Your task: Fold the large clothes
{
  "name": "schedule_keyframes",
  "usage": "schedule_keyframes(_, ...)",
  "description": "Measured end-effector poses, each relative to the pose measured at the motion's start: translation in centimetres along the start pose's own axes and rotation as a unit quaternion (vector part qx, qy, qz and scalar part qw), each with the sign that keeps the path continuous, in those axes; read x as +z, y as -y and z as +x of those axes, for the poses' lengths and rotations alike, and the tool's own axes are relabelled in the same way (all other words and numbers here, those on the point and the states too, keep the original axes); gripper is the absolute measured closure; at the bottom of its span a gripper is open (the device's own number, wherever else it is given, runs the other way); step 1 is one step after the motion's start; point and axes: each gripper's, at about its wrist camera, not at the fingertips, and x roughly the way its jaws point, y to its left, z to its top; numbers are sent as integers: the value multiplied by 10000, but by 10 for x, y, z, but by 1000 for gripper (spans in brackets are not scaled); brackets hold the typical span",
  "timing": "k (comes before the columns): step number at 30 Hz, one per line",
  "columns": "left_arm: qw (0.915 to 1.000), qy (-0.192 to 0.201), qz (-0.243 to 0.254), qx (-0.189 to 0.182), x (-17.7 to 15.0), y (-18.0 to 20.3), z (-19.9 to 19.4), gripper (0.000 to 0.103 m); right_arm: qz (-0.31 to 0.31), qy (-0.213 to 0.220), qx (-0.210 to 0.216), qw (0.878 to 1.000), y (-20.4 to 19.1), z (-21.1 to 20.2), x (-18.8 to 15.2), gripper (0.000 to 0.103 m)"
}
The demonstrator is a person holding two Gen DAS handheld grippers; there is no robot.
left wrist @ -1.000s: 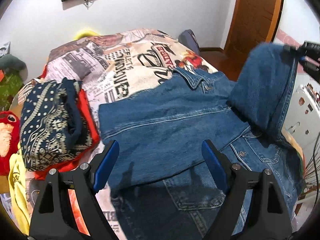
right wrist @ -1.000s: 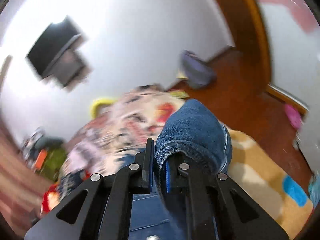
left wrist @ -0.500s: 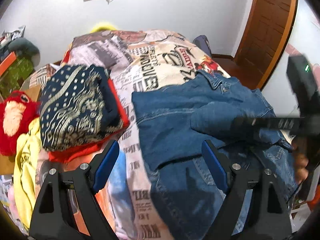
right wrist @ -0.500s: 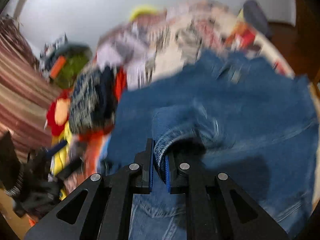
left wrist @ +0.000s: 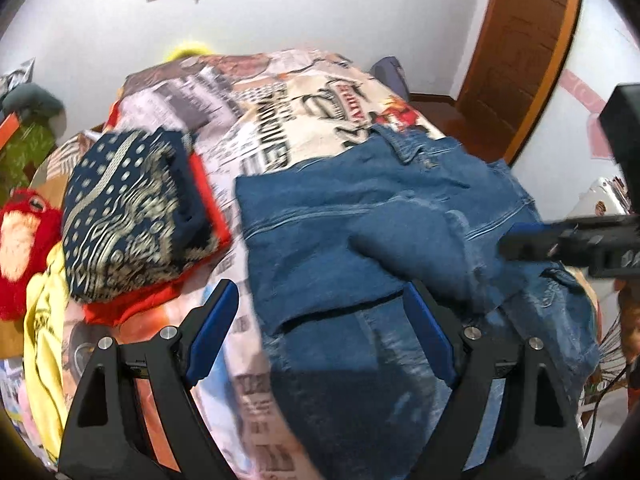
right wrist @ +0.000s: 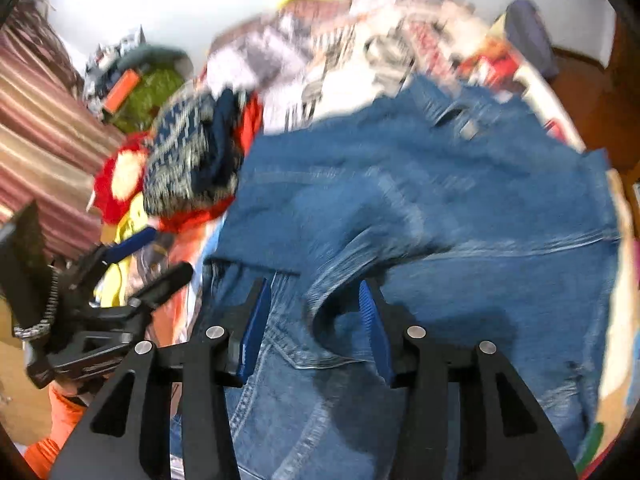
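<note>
Jaws first: on our right gripper (right wrist: 316, 320) they are opening, the ribbed blue pads parted with a rumpled fold of the sleeve lying loose between them, pressed by neither. On our left gripper (left wrist: 320, 336) they stand wide apart and empty, hovering over the near edge of the garment.

Beneath everything we see the bed (left wrist: 280, 120), its cover a smooth printed cloth of newspaper lettering and pictures. Across its right half lies the denim jacket (left wrist: 360, 232), heavy blue twill with pale stitched seams, a stiff collar toward the far end, and one sleeve folded flat across the body. Left of it sits a squarish folded stack of clothes (left wrist: 124, 216), topped by navy fabric with a cream dotted pattern over bright orange cloth. Beside that, at the bed's left edge, we see a fuzzy red plush toy (left wrist: 24, 240).
</note>
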Motion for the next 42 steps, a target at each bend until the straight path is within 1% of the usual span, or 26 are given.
schedule_keyframes(3,9997,20,242,-100,12,23,3,19,20,438,-253,9987,16,-34,1,60)
schedule_keyframes(5,9990,8,427,-136,18,40,7,19,64,685,-538,9962,29,-54,1,60)
schedule_keyframes(8,9971,-69,745,-159,27,66,19,19,143,919,-1002,9906,54,-77,2,60)
schedule_keyframes(11,9938,-244,1070,-149,31,89,38,19,229,1035,-1467,9835,80,-99,-3,60)
schedule_keyframes(13,9906,-446,1292,-52,32,100,56,19,276,1068,-1715,9790,97,-108,-9,58)
schedule_keyframes(14,9893,-521,1364,0,30,103,62,19,336,1058,-1853,9764,105,-109,-13,52)
schedule_keyframes(16,9852,-742,1531,218,26,109,82,19,497,1068,-2046,9717,122,-107,-21,46)
schedule_keyframes(18,9820,-907,1597,436,22,108,99,19,640,981,-2144,9697,138,-98,-30,46)
schedule_keyframes(20,9805,-988,1589,609,20,103,111,19,831,717,-2218,9689,155,-79,-38,46)
schedule_keyframes(22,9813,-960,1525,678,21,97,114,19,990,477,-2187,9696,169,-57,-45,46)
schedule_keyframes(25,9851,-803,1336,733,30,85,108,19,1144,44,-2182,9692,187,-22,-55,46)
schedule_keyframes(28,9888,-556,1138,787,39,68,93,19,1184,-383,-2212,9673,199,12,-65,46)
schedule_keyframes(29,9906,-489,1028,755,41,60,87,16,1188,-437,-2181,9677,201,21,-68,45)
schedule_keyframes(30,9923,-480,915,684,41,52,83,16,1187,-412,-2167,9681,201,25,-70,43)
schedule_keyframes(31,9930,-477,846,667,40,48,79,16,1171,-337,-2135,9693,201,26,-71,38)
schedule_keyframes(32,9935,-485,777,674,37,41,75,16,1150,-259,-2103,9705,199,26,-72,35)
schedule_keyframes(34,9939,-482,730,667,29,33,69,16,1136,-255,-2077,9712,198,26,-71,35)
schedule_keyframes(35,9946,-508,691,580,22,28,67,16,1124,-241,-2037,9723,198,25,-71,32)
schedule_keyframes(38,9951,-629,581,491,4,18,64,16,1103,-221,-2008,9732,198,25,-72,31)
schedule_keyframes(41,9962,-704,373,338,-10,9,60,16,1057,-204,-2046,9729,199,28,-74,30)
schedule_keyframes(42,9968,-723,232,263,-15,4,59,16,1050,-200,-2054,9728,199,27,-77,30)
